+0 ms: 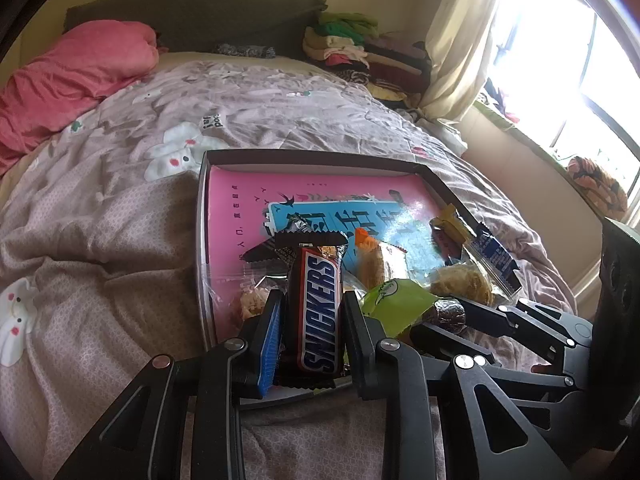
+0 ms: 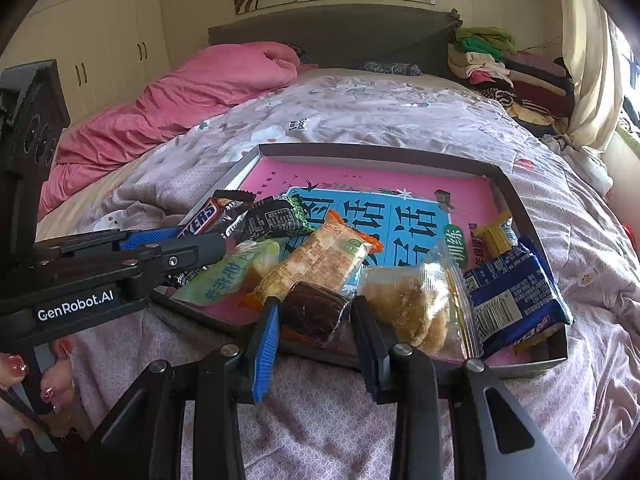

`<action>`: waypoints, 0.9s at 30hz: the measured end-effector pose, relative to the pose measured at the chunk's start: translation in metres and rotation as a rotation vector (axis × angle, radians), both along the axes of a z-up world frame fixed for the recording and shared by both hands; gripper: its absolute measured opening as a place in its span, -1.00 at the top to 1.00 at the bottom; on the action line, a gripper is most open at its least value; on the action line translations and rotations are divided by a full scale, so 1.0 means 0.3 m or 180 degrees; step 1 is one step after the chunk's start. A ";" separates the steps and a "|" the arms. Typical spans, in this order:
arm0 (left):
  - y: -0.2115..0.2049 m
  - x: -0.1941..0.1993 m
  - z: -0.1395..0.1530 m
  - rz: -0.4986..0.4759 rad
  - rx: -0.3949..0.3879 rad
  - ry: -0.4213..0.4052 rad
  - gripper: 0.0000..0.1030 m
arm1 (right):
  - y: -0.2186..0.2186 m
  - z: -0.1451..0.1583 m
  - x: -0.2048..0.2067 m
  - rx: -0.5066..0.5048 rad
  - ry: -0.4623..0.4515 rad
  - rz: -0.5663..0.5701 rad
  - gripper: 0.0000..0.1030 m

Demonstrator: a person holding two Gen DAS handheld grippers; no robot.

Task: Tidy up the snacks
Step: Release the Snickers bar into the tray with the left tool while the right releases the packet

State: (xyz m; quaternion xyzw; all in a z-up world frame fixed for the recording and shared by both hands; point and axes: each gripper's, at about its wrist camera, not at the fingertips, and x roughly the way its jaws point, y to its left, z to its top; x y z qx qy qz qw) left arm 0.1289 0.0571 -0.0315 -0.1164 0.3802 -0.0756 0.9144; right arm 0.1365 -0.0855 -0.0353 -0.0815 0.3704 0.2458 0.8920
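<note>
A shallow dark-rimmed tray (image 1: pixel 320 156) with a pink and blue lining lies on the bed and holds a pile of snacks. My left gripper (image 1: pixel 312 312) is shut on a Snickers bar (image 1: pixel 320 312), held lengthwise over the tray's near left part; the bar also shows in the right wrist view (image 2: pixel 208 216). My right gripper (image 2: pixel 314 316) is shut on a dark brown wrapped cake (image 2: pixel 316 312) at the tray's near edge. Around it lie an orange cracker pack (image 2: pixel 320 260), a green pack (image 2: pixel 228 272), a black pack (image 2: pixel 276 216), a clear bag of cookies (image 2: pixel 412 300) and a blue pack (image 2: pixel 516 296).
The tray (image 2: pixel 516 200) rests on a rumpled lilac quilt (image 1: pixel 100 240). A pink duvet (image 2: pixel 200 88) lies at the far left. Folded clothes (image 2: pixel 504 68) are stacked at the headboard's right, beside a curtain (image 1: pixel 456 40). The two grippers are close together over the tray's near side.
</note>
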 end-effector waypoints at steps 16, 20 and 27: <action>-0.001 0.002 0.001 0.0004 0.0019 -0.0005 0.42 | 0.007 0.004 0.002 0.0014 0.0015 0.0001 0.29; -0.002 0.002 0.001 0.0003 0.0012 -0.0006 0.42 | 0.007 0.004 0.002 0.0023 0.0016 -0.0002 0.29; -0.002 0.002 0.001 0.0011 0.0006 -0.0007 0.42 | -0.001 0.007 -0.003 0.0052 0.0023 -0.0006 0.29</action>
